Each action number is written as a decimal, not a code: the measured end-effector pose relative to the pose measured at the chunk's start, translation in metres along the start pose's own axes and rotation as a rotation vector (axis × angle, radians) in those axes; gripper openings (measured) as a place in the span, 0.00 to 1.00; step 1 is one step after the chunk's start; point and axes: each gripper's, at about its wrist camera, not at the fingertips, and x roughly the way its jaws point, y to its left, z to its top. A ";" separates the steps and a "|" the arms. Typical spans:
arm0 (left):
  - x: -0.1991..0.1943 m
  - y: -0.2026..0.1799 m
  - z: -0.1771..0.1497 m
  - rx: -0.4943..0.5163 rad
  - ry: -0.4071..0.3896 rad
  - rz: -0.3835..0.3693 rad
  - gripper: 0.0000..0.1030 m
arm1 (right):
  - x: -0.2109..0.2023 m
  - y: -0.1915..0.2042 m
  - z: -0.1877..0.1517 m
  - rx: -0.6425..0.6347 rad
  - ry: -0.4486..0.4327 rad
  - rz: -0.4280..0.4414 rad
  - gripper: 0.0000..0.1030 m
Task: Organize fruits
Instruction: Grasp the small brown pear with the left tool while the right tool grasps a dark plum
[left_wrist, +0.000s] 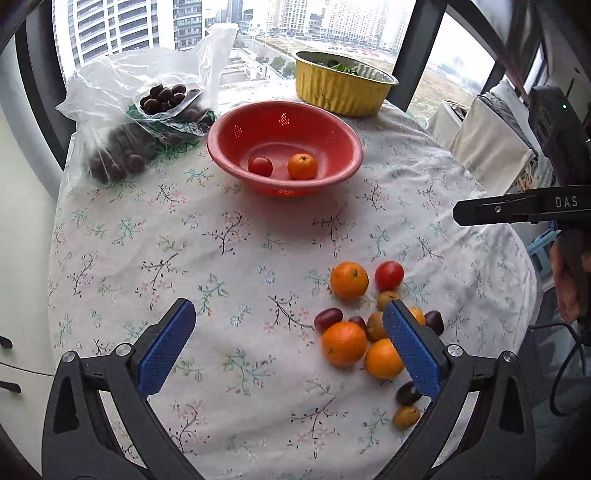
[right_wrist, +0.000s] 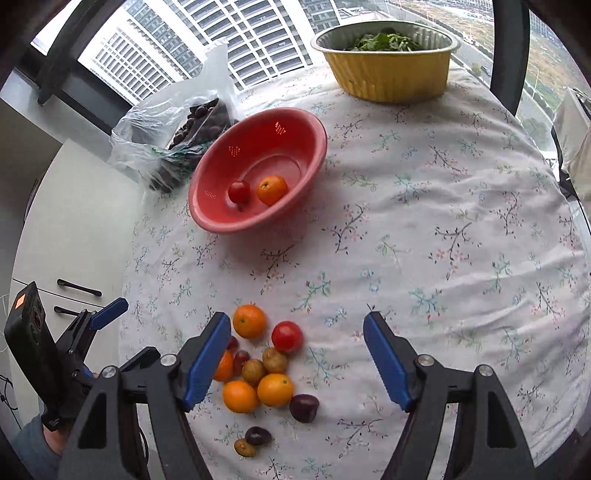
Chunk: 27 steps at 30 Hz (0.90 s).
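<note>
Two fruits, a tomato (left_wrist: 260, 165) and an orange (left_wrist: 302, 166), sit in the red colander (left_wrist: 236, 147) mid-table (left_wrist: 221, 236). More oranges, tomato and plums form the loose pile (right_wrist: 275, 389) nearer, long axis running toward the camera. Left claw (left_wrist: 288, 350) and right claw (right_wrist: 295, 363) gape, released, holding nothing. Only the left view shows a hand (left_wrist: 565, 280).

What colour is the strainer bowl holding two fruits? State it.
Red strainer bowl; clearest in the left wrist view.

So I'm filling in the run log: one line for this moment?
left gripper: open, empty | right gripper: open, empty | red plastic colander bowl: one tomato, one orange | loose fruit pile: on floral tablecloth
</note>
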 end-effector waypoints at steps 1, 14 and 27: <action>-0.002 -0.005 -0.010 0.005 0.012 -0.009 1.00 | 0.000 -0.003 -0.012 0.015 0.011 -0.006 0.75; 0.017 -0.084 -0.084 0.225 0.212 -0.148 0.99 | 0.012 -0.010 -0.121 0.124 0.140 -0.059 0.74; 0.048 -0.113 -0.099 0.382 0.277 -0.180 0.59 | 0.020 -0.008 -0.145 0.183 0.138 -0.034 0.67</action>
